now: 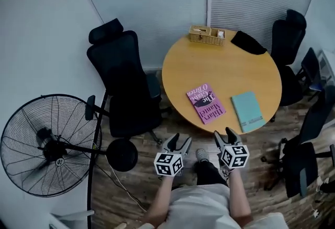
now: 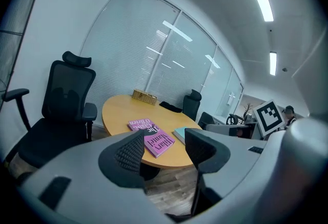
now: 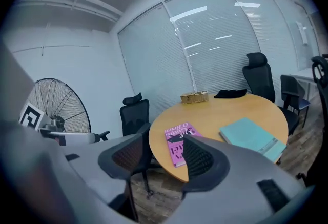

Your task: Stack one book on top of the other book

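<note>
Your left gripper [image 1: 179,141]: fingers [image 2: 130,154] apart, nothing between them. Your right gripper [image 1: 225,135]: fingers [image 3: 200,159] likewise apart and empty. Both hang short of the worktop [image 1: 209,60], off its 6 o'clock rim. The pink book [image 1: 206,103] lies flat near that rim. The teal book [image 1: 248,110] lies flat at its 3 o'clock, apart from it, near end at the rim. Judgement: both look thin, light and fairly stiff, with smooth covers likely to slip. Take the teal book by its near end, one finger above and one below, and keep it level.
</note>
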Motion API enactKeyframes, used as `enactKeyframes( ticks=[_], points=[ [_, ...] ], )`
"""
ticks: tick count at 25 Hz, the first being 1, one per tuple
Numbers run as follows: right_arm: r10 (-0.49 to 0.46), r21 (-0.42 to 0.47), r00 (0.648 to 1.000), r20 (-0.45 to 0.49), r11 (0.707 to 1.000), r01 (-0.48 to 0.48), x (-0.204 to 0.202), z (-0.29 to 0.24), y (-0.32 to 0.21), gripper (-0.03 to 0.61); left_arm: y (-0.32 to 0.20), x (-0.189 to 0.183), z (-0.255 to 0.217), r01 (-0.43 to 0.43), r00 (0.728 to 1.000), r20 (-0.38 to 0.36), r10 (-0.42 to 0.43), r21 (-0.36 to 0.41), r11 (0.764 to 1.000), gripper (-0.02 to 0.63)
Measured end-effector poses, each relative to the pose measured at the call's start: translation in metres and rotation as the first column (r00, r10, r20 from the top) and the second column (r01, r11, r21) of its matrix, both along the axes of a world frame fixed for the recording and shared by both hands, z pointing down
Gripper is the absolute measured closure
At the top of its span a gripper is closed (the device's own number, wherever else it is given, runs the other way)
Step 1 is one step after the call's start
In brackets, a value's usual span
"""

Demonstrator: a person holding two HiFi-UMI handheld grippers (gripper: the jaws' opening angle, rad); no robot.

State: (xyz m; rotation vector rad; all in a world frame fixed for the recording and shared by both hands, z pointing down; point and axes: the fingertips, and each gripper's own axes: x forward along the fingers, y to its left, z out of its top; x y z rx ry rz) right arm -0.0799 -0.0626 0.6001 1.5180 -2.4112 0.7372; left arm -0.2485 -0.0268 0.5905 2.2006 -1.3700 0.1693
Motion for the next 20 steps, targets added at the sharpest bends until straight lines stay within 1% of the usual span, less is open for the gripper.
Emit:
enactKeyframes(
  ticks=[3,5,7,10,14,17,19,20],
  points=[
    [-0.045,0.01,0.999,0.012,0.999,0.045,-0.002,0.004,-0.029,0.325,-0.012,0.002,0.006,0.029,0.999,0.021,-0.029,0.002,1.0,0.36],
    [-0.084,0.008,0.996,0.014,0.996,0.084,-0.006,0.012,-0.047,0.325,-0.024,-0.001,0.015,0.072,0.997,0.024,-0.071,-0.002,0.997,0.36],
    [-0.116,-0.003,0.993,0.019,0.993,0.116,-0.009,0.017,-0.067,0.325,-0.042,-0.004,0.024,0.119,0.993,0.015,-0.118,-0.028,0.993,0.36],
    [-0.177,-0.026,0.984,0.006,0.984,0.177,-0.006,0.025,-0.086,0.325,-0.064,0.0,0.035,0.192,0.981,0.016,-0.191,-0.064,0.979,0.36],
    [-0.181,-0.048,0.983,0.039,0.982,0.182,0.014,0.037,-0.119,0.327,-0.1,0.013,0.042,0.244,0.97,0.032,-0.242,-0.085,0.966,0.36],
    [-0.202,-0.066,0.979,0.029,0.977,0.204,0.023,0.048,-0.146,0.325,-0.123,0.021,0.05,0.281,0.96,0.045,-0.278,-0.102,0.954,0.36],
    [-0.22,-0.08,0.975,0.025,0.972,0.221,0.025,0.057,-0.163,0.325,-0.137,0.024,0.058,0.326,0.945,0.059,-0.321,-0.113,0.939,0.36],
    [-0.227,-0.085,0.973,0.027,0.97,0.229,0.025,0.061,-0.171,0.325,-0.142,0.024,0.063,0.356,0.934,0.078,-0.348,-0.116,0.927,0.36]
  ],
)
